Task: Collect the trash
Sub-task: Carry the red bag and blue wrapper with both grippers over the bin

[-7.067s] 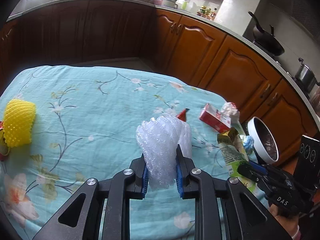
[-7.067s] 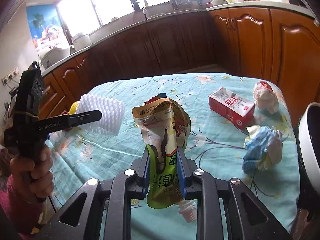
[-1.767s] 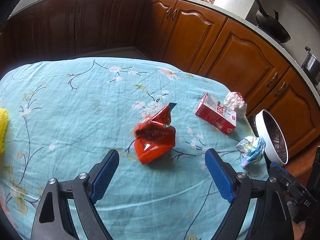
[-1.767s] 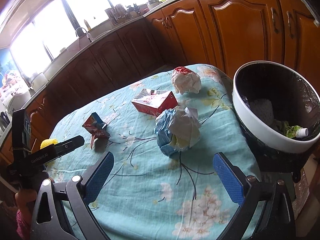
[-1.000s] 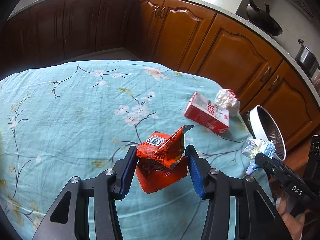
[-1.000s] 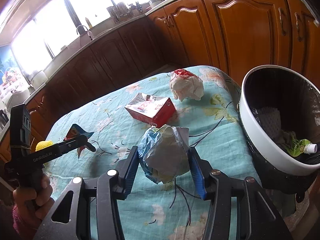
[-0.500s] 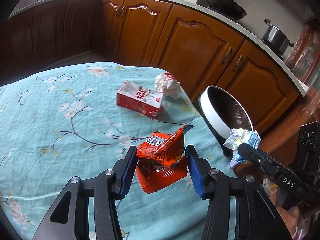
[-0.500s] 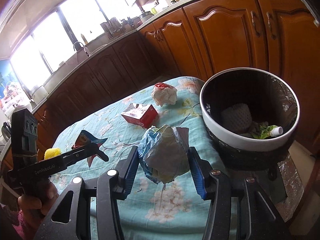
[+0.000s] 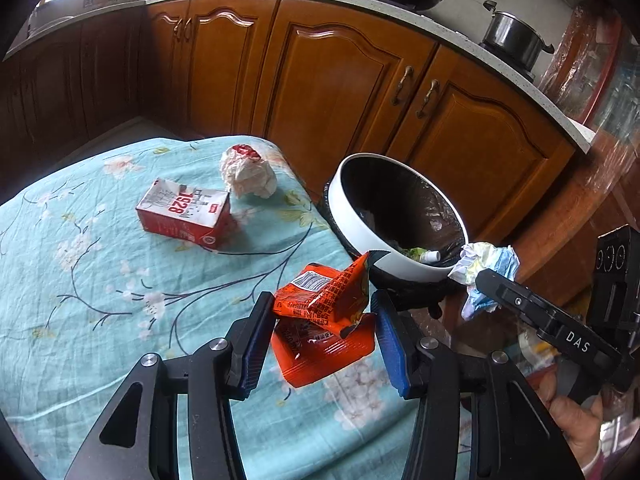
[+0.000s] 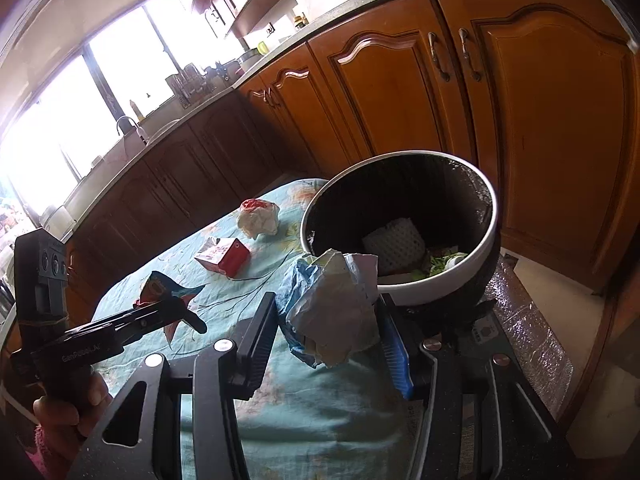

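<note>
Although the white-rimmed bin [image 9: 362, 226] opens toward both cameras, its black liner swallows most of the contents; only a white foam net [image 10: 394, 245] and a green pouch with a white cap [image 9: 422, 254] can be made out, and the bin's lower body is hidden behind the claws. The left claw [image 9: 325, 322] is clenched on a crumpled orange snack wrapper [image 9: 324, 320], whose print is too creased to read. The right claw [image 10: 330, 318] grips a blue-and-white paper wad [image 10: 332, 308], with its far side out of sight. On the floral tabletop [image 9: 80, 280] a red-and-white carton [image 9: 184, 214] lies just near of a crumpled white wrapper [image 9: 248, 174]. A hand [image 9: 572, 428] shows at the right edge, cut off. Compared with a second ago, both claws have kept their grip and carried their loads rightward, so the bin now sits much closer and larger in each view.
</note>
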`<state>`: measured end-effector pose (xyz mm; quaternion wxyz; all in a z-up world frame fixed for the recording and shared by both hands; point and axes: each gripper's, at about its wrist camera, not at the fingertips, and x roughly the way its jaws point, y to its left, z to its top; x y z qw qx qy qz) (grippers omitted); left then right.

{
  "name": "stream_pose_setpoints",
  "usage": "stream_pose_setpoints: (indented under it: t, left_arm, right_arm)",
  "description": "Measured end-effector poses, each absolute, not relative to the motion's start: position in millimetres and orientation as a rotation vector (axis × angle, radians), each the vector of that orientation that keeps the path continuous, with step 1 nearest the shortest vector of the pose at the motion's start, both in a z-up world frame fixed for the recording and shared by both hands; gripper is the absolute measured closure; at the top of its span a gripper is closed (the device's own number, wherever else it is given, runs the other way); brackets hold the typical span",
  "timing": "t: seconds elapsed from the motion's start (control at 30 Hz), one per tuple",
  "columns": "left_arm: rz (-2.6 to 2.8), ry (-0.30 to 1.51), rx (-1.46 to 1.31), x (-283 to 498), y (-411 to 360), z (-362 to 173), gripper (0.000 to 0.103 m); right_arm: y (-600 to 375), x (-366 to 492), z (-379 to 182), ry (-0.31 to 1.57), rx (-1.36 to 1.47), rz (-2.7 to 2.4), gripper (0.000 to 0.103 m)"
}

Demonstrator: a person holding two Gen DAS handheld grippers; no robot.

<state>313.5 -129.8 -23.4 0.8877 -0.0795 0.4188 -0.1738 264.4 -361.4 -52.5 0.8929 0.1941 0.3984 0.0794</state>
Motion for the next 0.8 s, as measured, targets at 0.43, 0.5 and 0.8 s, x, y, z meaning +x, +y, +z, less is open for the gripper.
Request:
stream_pose_setpoints:
  t: [0.43,0.5,0.8]
  left_arm:
    - [-0.416,0.861,-0.097,337,-167,-23,0.055]
    - [-0.424,0.854,-0.087,343,-174,-20,0.055]
    - [-0.456,0.845,-0.043,381,-207,-16,0.055]
  right_arm:
    - [-390,277,-51,0.799,0.412,0.132,0.052]
    - [-394,281,-51,0.796,0.412,0.129,0.052]
    - [-413,304,-45,0.776,0.409,0.115,0.050]
